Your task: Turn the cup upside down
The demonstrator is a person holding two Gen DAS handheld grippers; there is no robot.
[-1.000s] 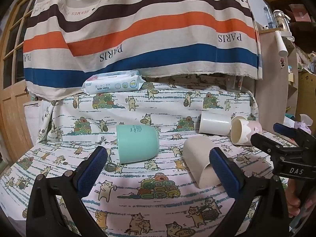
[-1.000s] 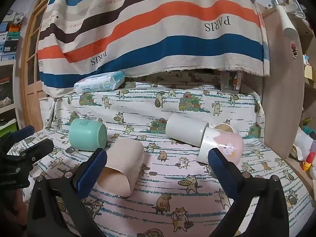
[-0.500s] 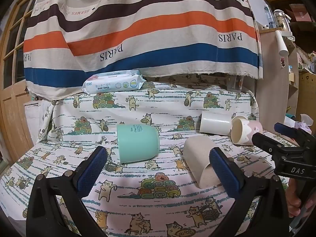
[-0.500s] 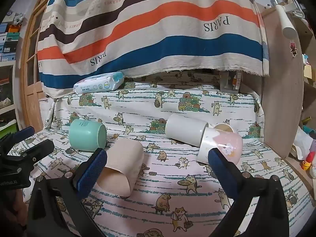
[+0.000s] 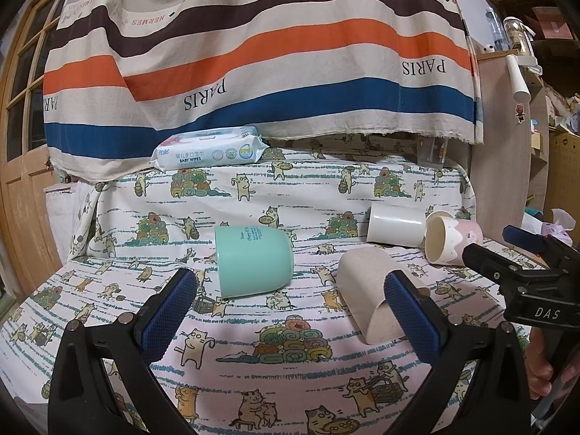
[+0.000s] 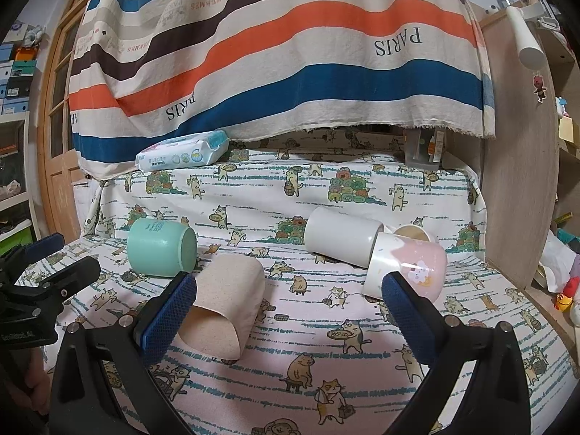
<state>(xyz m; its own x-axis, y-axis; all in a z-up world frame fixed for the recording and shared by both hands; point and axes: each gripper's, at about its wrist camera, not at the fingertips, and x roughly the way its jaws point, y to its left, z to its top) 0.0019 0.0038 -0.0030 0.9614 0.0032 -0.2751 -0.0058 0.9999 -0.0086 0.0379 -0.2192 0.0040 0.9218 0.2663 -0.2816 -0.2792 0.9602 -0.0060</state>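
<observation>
Several cups lie on their sides on the cat-print cloth. A mint green cup lies at the left. A beige cup lies in the middle with its mouth toward me. A white cup and a pink and white cup lie at the right, touching. My left gripper is open and empty, just short of the green and beige cups. My right gripper is open and empty, its left finger in front of the beige cup.
A pack of baby wipes lies on the raised back of the cloth under a striped hanging fabric. A wooden panel stands at the right edge. A wooden door is at the left.
</observation>
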